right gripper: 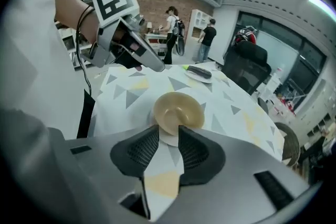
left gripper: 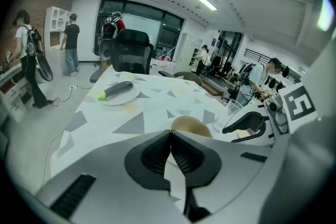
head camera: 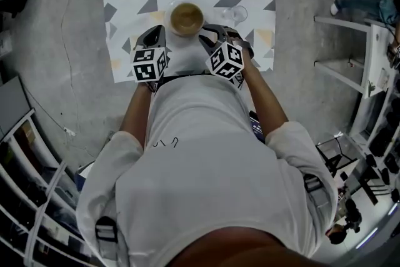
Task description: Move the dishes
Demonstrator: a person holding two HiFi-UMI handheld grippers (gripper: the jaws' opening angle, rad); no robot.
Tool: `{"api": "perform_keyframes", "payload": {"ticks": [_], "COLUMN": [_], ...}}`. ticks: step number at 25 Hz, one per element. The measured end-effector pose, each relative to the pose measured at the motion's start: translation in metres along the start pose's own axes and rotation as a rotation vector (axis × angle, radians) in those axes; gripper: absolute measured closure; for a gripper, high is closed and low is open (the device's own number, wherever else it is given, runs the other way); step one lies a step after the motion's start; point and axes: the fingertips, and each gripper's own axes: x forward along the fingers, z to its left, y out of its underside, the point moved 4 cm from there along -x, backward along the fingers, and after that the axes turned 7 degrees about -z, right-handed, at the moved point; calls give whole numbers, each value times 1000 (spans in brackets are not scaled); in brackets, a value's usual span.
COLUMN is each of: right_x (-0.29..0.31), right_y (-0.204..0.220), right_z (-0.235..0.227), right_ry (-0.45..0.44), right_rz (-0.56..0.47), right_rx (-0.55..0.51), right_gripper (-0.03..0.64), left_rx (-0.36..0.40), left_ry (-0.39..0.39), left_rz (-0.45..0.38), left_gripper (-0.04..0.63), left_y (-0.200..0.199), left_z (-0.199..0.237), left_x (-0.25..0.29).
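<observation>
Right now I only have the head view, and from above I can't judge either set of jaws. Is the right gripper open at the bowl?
Observer: Yes. In its own view the right gripper has its jaws apart. The rim of the white plate under the bowl shows in the gap.
Operator: And the left one?
Observer: The left gripper is shut. Its jaw tips meet with nothing gripped, and the bowl lies just past them.
Operator: What's ahead, past the top of my picture?
Observer: A black office chair stands at the far end of the table.
</observation>
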Motion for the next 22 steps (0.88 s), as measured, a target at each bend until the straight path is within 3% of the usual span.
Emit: {"api": "perform_keyframes", "payload": {"ticks": [10,19,22], "right_x": [43,71,73], "right_y": [-11,-3,-7], "right_z": [23,36,36], "right_ry": [-97,-135,-115], "right_rz": [133,222,209], "right_rx": [-301,-388,-394], "right_gripper": [495,497,547], "left_rx": [-117,-187,-195], "left_ry": [-111,-172,-181], "left_rz": [-14,-22,-21], "left_gripper": [577,577,577], "left_y": [27,50,52], "left_z": [27,42,44], "left_x": [-29,-50,-54]}}
